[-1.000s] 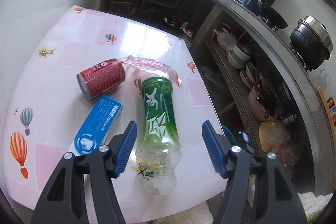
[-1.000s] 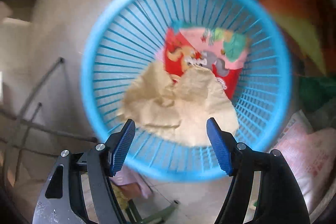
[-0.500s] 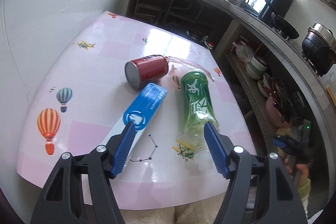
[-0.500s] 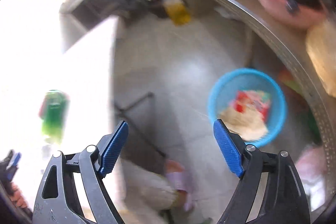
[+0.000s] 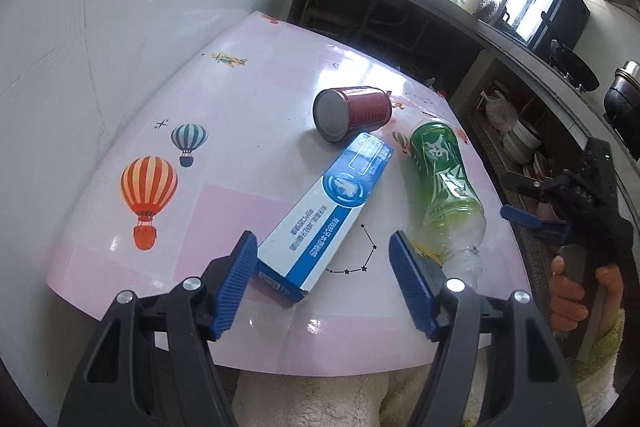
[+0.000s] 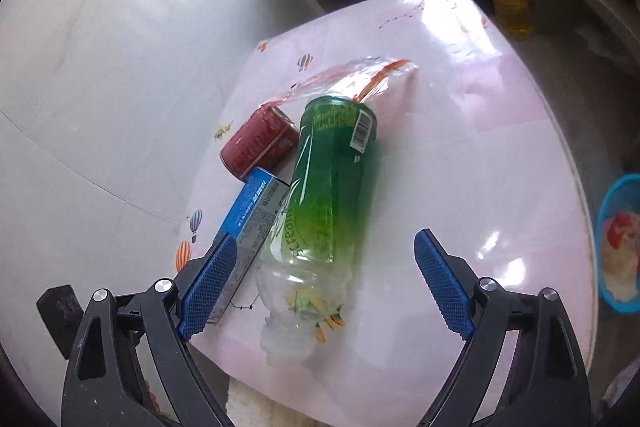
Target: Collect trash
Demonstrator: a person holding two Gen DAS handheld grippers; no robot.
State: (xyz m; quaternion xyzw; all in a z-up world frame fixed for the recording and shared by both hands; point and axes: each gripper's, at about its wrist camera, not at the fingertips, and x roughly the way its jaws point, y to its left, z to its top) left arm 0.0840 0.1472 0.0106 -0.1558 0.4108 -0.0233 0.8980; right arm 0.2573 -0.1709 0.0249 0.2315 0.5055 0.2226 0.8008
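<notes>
1. The left gripper (image 5: 322,285) hangs open over the near end of the blue toothpaste box (image 5: 325,217), its pads clear of it.
2. The right gripper (image 6: 322,287) has just been opening; its jaws stand wide above the neck of the green plastic bottle (image 6: 326,195), not pressing it.
3. On the pink table (image 5: 248,83) lie 3 items: box, bottle and a red can (image 5: 352,113), which seems to touch the box.
4. The blue basket (image 6: 618,247) sits on the floor, paper inside.

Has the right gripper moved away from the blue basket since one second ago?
Yes. The right gripper, jaws just opened wider and empty, was right above the basket; now the basket sits far off at the right edge, and the gripper faces the bottle on the table.
</notes>
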